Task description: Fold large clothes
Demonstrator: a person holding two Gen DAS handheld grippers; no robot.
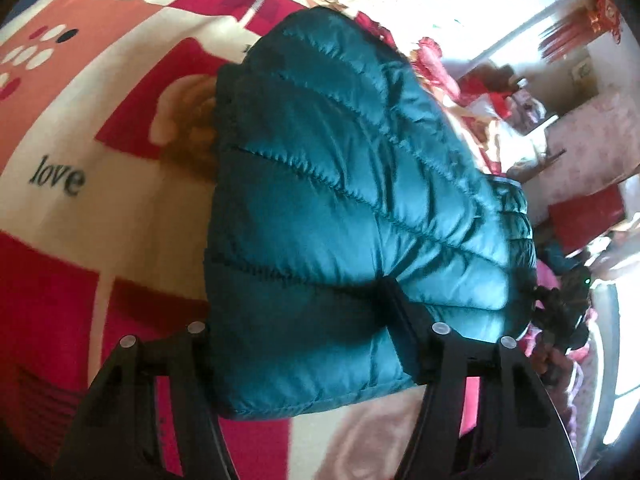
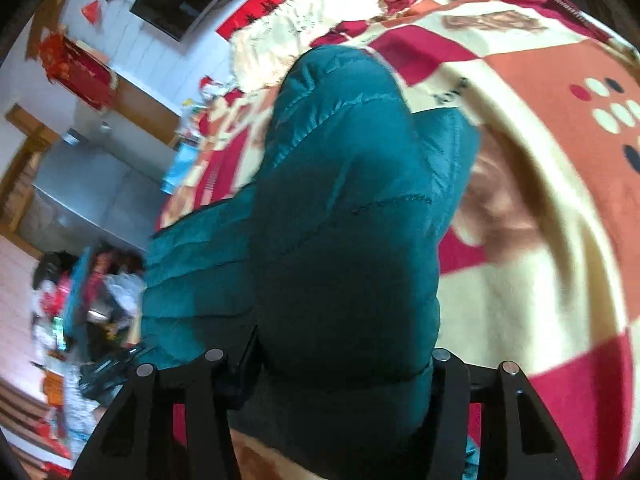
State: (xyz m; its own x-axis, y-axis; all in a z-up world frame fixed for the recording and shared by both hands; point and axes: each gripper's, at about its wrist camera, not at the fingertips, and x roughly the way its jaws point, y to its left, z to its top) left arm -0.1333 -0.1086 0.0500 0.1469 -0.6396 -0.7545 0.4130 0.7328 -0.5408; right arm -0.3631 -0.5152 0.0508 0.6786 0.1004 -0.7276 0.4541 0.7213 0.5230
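Both grippers, left (image 1: 304, 320) and right (image 2: 340, 354), are spread wide yet clamp thick folds of the teal puffer jacket (image 1: 340, 184) above a blanket (image 1: 80, 128) reading "love".

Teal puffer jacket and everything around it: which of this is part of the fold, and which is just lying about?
In the job:
- teal puffer jacket, bunched on the bed
- left claw, jacket between its fingers
- right claw, jacket between its fingers

Lying about:
- patterned blanket beneath the jacket
- cluttered items beyond the bed
- red wall hangings
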